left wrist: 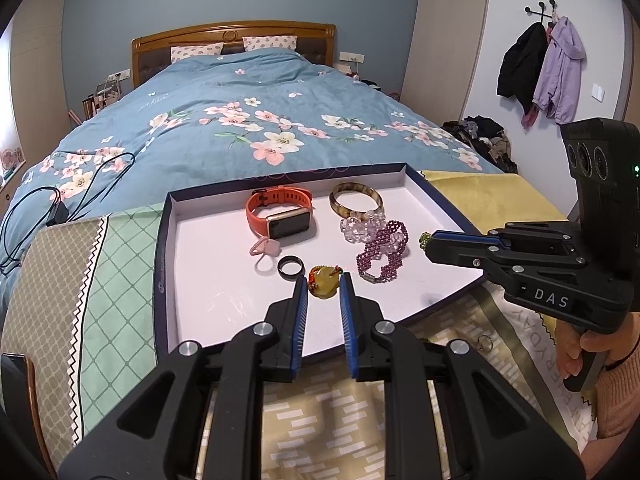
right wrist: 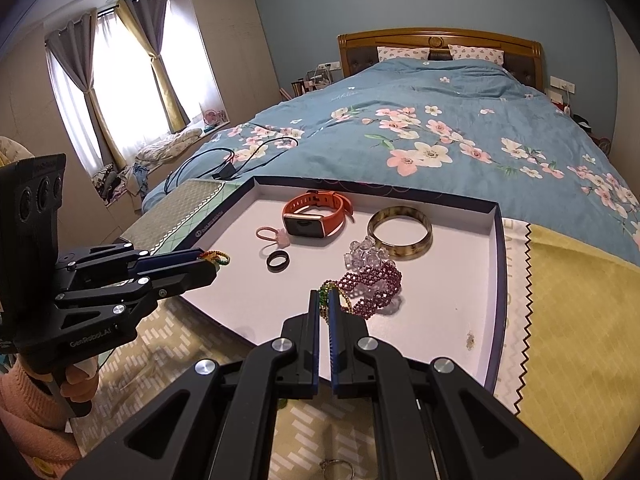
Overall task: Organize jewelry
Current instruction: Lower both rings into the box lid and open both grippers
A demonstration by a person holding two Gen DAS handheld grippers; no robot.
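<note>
Ahead of both sets of tongs sits the shallow white tray [left wrist: 168, 280], and I judge the sorting well along: an orange watch [left wrist: 280, 214], a tortoiseshell bangle [left wrist: 356, 199], a clear bead bracelet [left wrist: 360, 224], a purple bead bracelet [left wrist: 384, 254], a pink ring [left wrist: 264, 247] and a black ring [left wrist: 289, 268] already lie inside it, spread beyond my fingertips. What I reckon is left is the two pieces I am carrying, plus a small silver ring [left wrist: 485, 342] on the patterned cloth just outside the tray's near edge, between the two tools. My left gripper [left wrist: 323, 282] stands only narrowly parted, and in its own view a yellow amber-like charm [left wrist: 322, 280] with a red and green bead loop sits right between its tips; from the other side the loop pokes out past those tips, so I take it as pinched there, low over the tray's near part. My right gripper [right wrist: 325, 298] is squeezed fully together on a strand of green and gold beads [right wrist: 326, 290], hanging just on my side of the purple bracelet, close to it but whether touching I cannot tell. Both pieces are yet to be set down.
</note>
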